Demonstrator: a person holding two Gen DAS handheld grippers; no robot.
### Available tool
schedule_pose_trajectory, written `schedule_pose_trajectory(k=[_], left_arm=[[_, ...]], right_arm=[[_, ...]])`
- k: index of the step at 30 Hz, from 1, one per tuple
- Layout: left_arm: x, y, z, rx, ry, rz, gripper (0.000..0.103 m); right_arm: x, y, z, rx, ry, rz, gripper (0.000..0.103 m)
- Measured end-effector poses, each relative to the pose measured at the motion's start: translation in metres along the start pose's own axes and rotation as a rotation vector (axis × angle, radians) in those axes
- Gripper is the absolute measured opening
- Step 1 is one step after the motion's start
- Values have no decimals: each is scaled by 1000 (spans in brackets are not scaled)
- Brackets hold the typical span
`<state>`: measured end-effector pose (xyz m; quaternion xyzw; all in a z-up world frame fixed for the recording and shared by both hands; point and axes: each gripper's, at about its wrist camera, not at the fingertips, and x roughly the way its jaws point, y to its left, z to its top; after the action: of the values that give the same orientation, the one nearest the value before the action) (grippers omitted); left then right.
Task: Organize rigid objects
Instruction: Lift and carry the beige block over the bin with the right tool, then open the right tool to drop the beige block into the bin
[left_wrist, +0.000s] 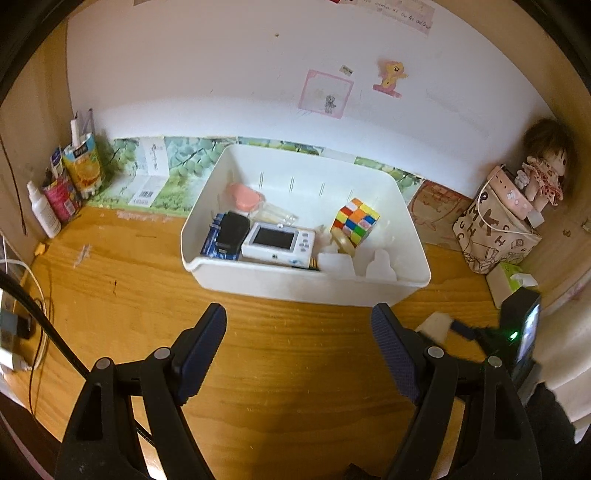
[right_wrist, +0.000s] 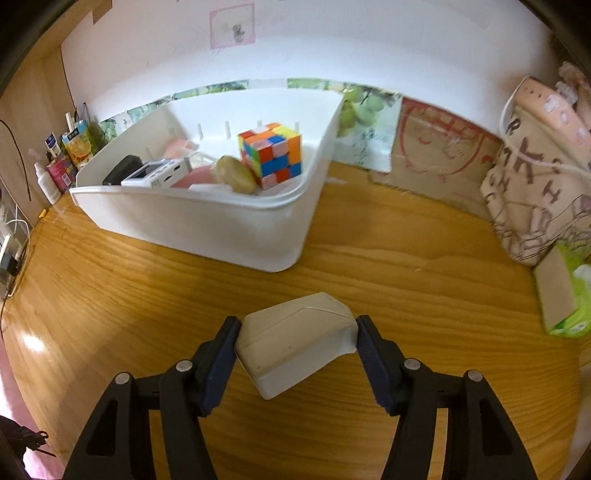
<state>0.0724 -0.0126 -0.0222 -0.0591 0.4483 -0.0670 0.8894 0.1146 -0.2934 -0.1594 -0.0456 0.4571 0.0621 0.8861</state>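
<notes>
My right gripper is shut on a white plastic box, pads pressing on both its sides, just above the wooden desk. It also appears low on the right of the left wrist view, with the white box in its jaws. A white bin stands beyond, holding a colourful puzzle cube, a white device with a screen, a black adapter, a pink item and a tape roll. My left gripper is open in front of the bin, with nothing between its fingers.
A printed bag with a doll on it and a green tissue box stand at the right. Cartons and a white bottle sit at the back left. Cables lie at the left edge.
</notes>
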Motion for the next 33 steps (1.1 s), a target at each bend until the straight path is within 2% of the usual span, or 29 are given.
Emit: schedule_pose_trajectory(k=[6, 12, 17, 21, 25, 29, 32, 33], left_arm=[[5, 5, -16, -42, 30, -21, 83], [10, 12, -22, -55, 51, -78, 83], [9, 18, -20, -77, 63, -145, 83], [5, 27, -19, -49, 82, -200, 83], [6, 42, -17, -19, 110, -217, 83], [0, 63, -11, -6, 100, -221, 83], [-1, 77, -6, 9, 94, -221, 83], [-1, 81, -4, 12, 92, -225, 83]], right_arm=[[-33, -15, 19, -50, -67, -82, 63], [-64, -7, 56, -88, -164, -145, 63], [-75, 19, 90, -100, -216, -126, 63], [-75, 48, 113, -102, -241, -110, 64], [-68, 80, 130, -96, -251, -96, 64], [-70, 101, 138, -74, -287, -97, 64], [-73, 108, 142, -43, -308, -111, 76], [-74, 109, 142, -27, -306, -116, 77]])
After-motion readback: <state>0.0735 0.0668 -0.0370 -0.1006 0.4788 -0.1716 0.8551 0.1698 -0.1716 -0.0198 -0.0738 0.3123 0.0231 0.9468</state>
